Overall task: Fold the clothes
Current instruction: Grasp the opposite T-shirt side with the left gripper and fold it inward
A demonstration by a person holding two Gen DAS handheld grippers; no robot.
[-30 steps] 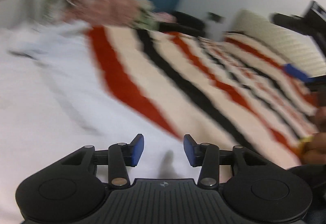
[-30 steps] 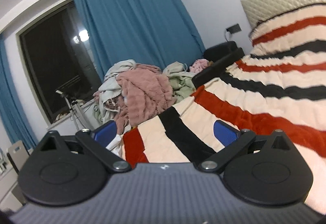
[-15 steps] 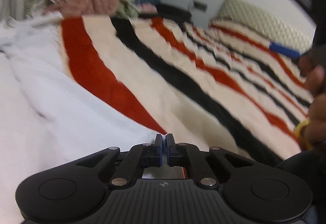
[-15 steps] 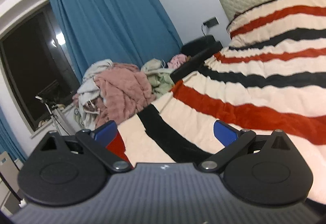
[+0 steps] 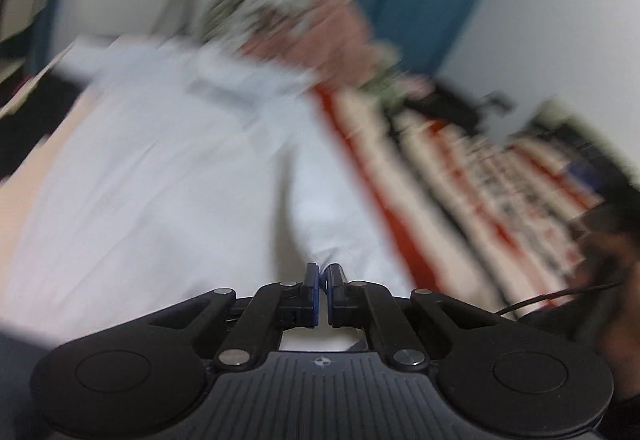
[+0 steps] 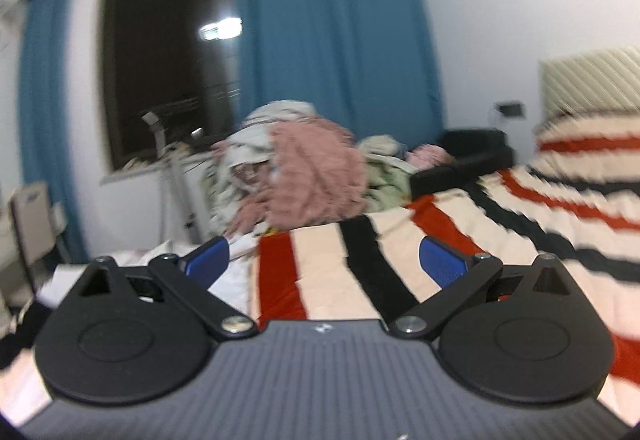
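Observation:
A white garment (image 5: 168, 176) lies spread over the left part of a striped bed; the left wrist view is motion-blurred. My left gripper (image 5: 323, 276) is shut on the near edge of this white garment, with the cloth rising in a fold right in front of the pads. My right gripper (image 6: 323, 260) stands wide open above the bed with nothing between its blue pads (image 6: 442, 262). A corner of the white garment (image 6: 232, 276) shows under its left finger. The other gripper's blue pad (image 5: 580, 172) and a hand (image 5: 616, 264) appear at the right.
A cream blanket with red and black stripes (image 6: 460, 236) covers the bed. A heap of pink and pale clothes (image 6: 304, 176) lies at the far side by blue curtains (image 6: 328, 52) and a dark window (image 6: 168, 56). A quilted headboard (image 6: 592, 80) stands at right.
My left gripper went from open to shut on the white garment's edge and has swung left, lifting it. The right gripper stayed open and turned toward the window.

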